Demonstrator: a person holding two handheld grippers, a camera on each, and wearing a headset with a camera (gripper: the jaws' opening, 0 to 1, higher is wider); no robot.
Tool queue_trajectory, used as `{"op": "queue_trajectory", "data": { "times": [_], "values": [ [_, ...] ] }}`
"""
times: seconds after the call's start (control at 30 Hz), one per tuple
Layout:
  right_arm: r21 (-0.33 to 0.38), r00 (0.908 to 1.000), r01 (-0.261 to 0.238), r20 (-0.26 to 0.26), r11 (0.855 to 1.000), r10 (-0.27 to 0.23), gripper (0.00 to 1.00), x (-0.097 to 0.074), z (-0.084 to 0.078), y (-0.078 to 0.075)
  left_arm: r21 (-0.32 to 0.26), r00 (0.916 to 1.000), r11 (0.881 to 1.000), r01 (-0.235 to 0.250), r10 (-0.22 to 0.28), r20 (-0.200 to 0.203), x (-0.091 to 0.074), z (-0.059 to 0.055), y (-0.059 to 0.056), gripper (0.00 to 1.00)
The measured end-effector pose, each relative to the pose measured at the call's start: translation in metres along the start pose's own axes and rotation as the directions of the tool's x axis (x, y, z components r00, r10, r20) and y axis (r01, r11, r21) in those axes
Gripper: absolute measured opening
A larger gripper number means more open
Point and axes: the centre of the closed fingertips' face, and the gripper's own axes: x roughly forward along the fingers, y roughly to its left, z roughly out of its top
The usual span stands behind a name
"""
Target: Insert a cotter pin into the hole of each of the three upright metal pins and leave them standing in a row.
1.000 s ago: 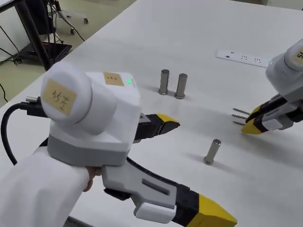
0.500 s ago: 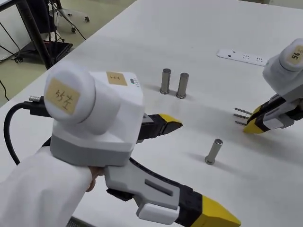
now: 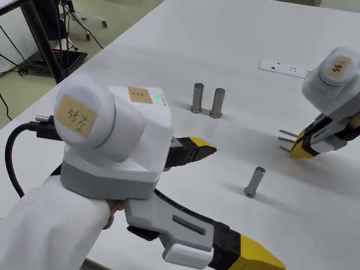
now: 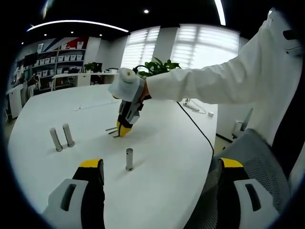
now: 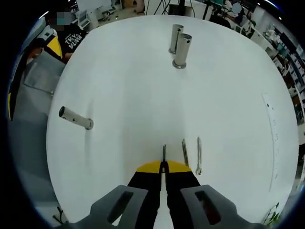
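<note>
Two metal pins (image 3: pixel 197 97) (image 3: pixel 217 102) stand side by side at mid table, and a third metal pin (image 3: pixel 254 181) stands alone nearer me. My left gripper (image 3: pixel 229 204) hangs open in front, its jaws wide apart, the lone pin (image 4: pixel 129 159) ahead of it. At the right, my right gripper (image 3: pixel 293 149) rests its tips on the table by three cotter pins (image 3: pixel 286 140). In the right gripper view the right gripper (image 5: pixel 163 166) is shut with one cotter pin (image 5: pixel 164 151) sticking out between its tips. Two more cotter pins (image 5: pixel 185 151) (image 5: pixel 198 155) lie just right of it.
A white power strip (image 3: pixel 287 68) lies at the far right of the white table (image 3: pixel 140 62). Beyond the table's left edge are the floor and a black stand (image 3: pixel 39 39). A person's white sleeve (image 3: pixel 45 230) covers the near left corner.
The right gripper's body has swung left and up over its tips, which stay at the cotter pins. The left gripper and the three metal pins have held still.
</note>
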Motion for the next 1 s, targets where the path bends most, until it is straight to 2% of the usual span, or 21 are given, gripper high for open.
{"op": "queue_trajectory", "data": {
  "times": [0.1, 0.27, 0.37, 0.63, 0.83, 0.87, 0.9, 1.0],
  "values": [
    [-0.007, 0.9998, -0.009, -0.017, 1.0, 0.009, 0.0, 0.0006, -0.0005, -0.0002, -0.002, 1.0, 1.0, -0.003, 0.003, 0.001, -0.0004, 0.0005, 0.0005, 0.99],
    [-0.073, 0.9985, -0.023, -0.05, 0.997, 0.02, 0.0, 0.0013, -0.0009, -0.001, -0.006, 0.9999, 1.0, -0.001, 0.001, 0.012, -0.0003, 0.0029, 0.0011, 0.99],
    [-0.074, 0.997, -0.037, -0.07, 0.997, 0.032, 0.0, 0.0025, -0.0002, -0.003, 0.0, 0.9998, 1.0, -0.004, 0.004, 0.02, -0.001, 0.0056, 0.0022, 0.99],
    [-0.155, 0.9904, -0.065, -0.131, 0.986, 0.045, 0.0, 0.003, -0.0013, -0.0029, 0.003, 0.9994, 1.0, -0.013, 0.013, 0.032, -0.0012, 0.0078, 0.0047, 0.99],
    [-0.162, 0.9905, -0.046, -0.135, 0.986, 0.024, 0.0, 0.0028, -0.002, -0.0027, 0.0, 0.9995, 1.0, -0.016, 0.016, 0.028, -0.0007, 0.0054, 0.0054, 0.99],
    [-0.155, 0.9907, -0.042, -0.134, 0.987, 0.021, 0.0, 0.0029, -0.0019, -0.003, 0.001, 0.9994, 1.0, -0.017, 0.017, 0.029, -0.0006, 0.0052, 0.0056, 0.99],
    [-0.116, 0.9911, -0.031, -0.132, 0.993, 0.016, 0.0, 0.0026, -0.0023, -0.0027, 0.005, 0.9994, 1.0, -0.019, 0.019, 0.03, -0.0005, 0.0049, 0.0059, 0.99],
    [-0.103, 0.9916, -0.03, -0.128, 0.994, 0.017, 0.0, 0.0026, -0.0023, -0.0032, -0.002, 0.9993, 1.0, -0.022, 0.022, 0.029, -0.0005, 0.0038, 0.0062, 0.99]
  ]
}}
